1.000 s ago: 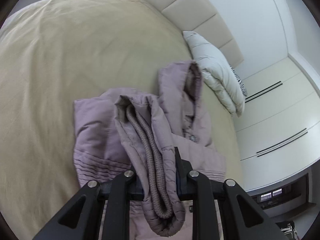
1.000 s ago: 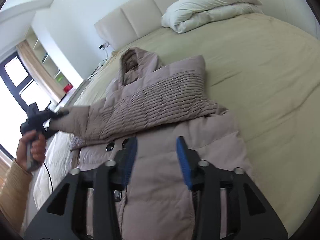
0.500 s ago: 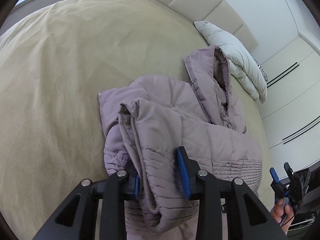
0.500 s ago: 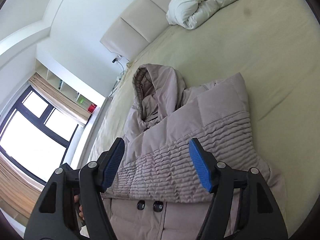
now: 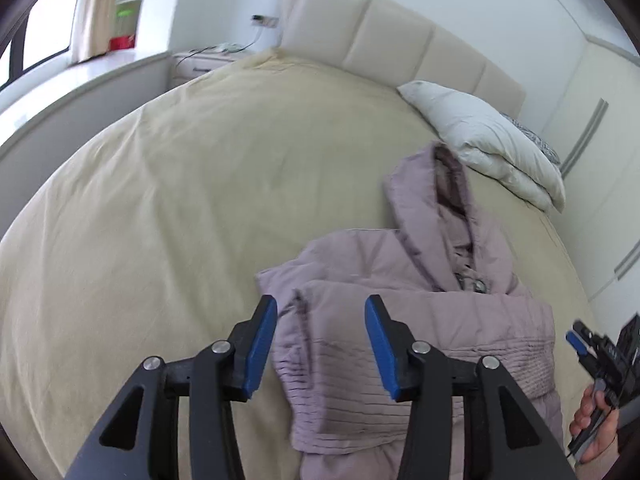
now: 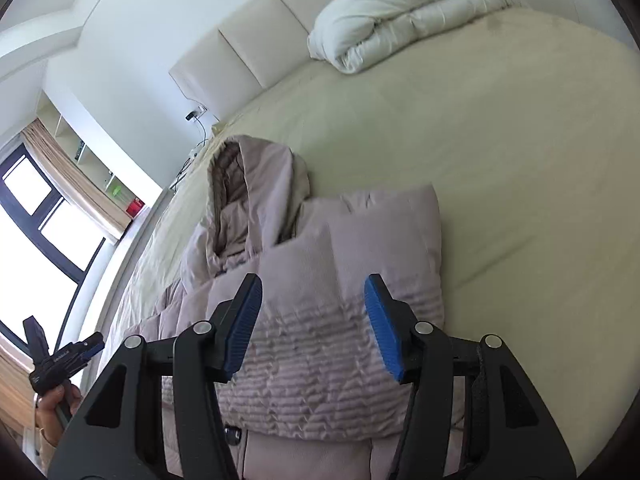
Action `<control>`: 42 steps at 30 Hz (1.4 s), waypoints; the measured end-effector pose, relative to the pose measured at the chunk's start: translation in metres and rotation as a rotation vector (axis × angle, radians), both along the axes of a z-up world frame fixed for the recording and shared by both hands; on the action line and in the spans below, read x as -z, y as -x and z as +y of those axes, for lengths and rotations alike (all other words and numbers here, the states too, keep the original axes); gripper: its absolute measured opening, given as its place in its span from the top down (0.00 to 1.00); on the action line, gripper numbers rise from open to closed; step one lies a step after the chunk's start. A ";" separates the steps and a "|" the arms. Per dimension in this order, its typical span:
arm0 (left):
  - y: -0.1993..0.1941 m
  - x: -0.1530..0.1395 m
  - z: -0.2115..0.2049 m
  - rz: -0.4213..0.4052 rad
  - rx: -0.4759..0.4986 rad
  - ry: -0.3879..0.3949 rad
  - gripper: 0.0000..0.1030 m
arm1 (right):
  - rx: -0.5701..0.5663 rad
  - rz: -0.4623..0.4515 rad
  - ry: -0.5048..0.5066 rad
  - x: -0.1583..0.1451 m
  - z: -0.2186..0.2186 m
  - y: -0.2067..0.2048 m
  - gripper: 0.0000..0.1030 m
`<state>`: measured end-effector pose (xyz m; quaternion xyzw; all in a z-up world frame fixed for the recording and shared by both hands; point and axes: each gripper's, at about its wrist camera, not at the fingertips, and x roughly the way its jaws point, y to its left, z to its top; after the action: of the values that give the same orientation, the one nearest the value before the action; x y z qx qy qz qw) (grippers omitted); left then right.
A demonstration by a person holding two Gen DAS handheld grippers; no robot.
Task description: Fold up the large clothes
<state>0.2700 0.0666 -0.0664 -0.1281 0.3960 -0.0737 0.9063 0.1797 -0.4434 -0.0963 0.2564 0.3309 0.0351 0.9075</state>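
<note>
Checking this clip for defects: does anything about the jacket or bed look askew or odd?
Nothing stands out. The mauve jacket lies on the beige bed with a sleeve folded across its front and hood flat; the white duvet sits folded by the headboard.

A wide bed with a smooth pale yellow cover fills most of both frames, its cream padded headboard at the top. A mauve quilted hooded coat lies partly folded at lower centre. 1 white folded duvet rests at upper right, against the headboard.
</note>
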 end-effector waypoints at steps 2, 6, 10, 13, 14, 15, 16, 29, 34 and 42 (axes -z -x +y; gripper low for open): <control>-0.007 -0.001 -0.037 -0.015 0.105 -0.040 0.49 | -0.012 -0.005 0.068 -0.009 0.011 -0.015 0.49; -0.035 0.040 -0.082 0.058 0.158 -0.130 0.49 | -0.010 0.171 0.239 0.027 0.027 -0.051 0.49; -0.040 0.075 -0.092 0.044 0.178 -0.184 0.48 | -0.044 0.140 0.254 0.062 0.023 -0.043 0.49; -0.027 0.060 -0.085 0.009 0.183 -0.147 0.49 | -0.018 0.176 0.236 0.041 0.019 -0.040 0.49; -0.022 0.053 -0.079 -0.022 0.169 -0.123 0.48 | 0.001 0.137 0.224 0.029 0.017 -0.033 0.49; -0.018 0.048 -0.075 -0.047 0.154 -0.119 0.48 | 0.013 0.076 0.226 0.016 0.017 -0.027 0.49; -0.018 0.047 -0.074 -0.056 0.141 -0.140 0.44 | 0.026 0.035 0.250 0.006 0.018 -0.020 0.47; -0.047 0.012 -0.075 -0.099 0.124 -0.109 0.22 | 0.212 -0.001 0.140 0.007 -0.032 -0.008 0.18; -0.142 0.006 -0.083 0.029 0.142 0.064 0.21 | -0.046 -0.006 0.083 -0.021 -0.013 -0.084 0.18; -0.253 0.042 -0.094 0.218 0.124 0.258 0.21 | -0.225 0.149 -0.029 -0.005 0.013 -0.264 0.18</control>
<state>0.5232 -0.0274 -0.1081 -0.2260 0.4862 -0.1655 0.8277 0.4439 -0.4305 -0.0908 0.2327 0.4234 0.1225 0.8669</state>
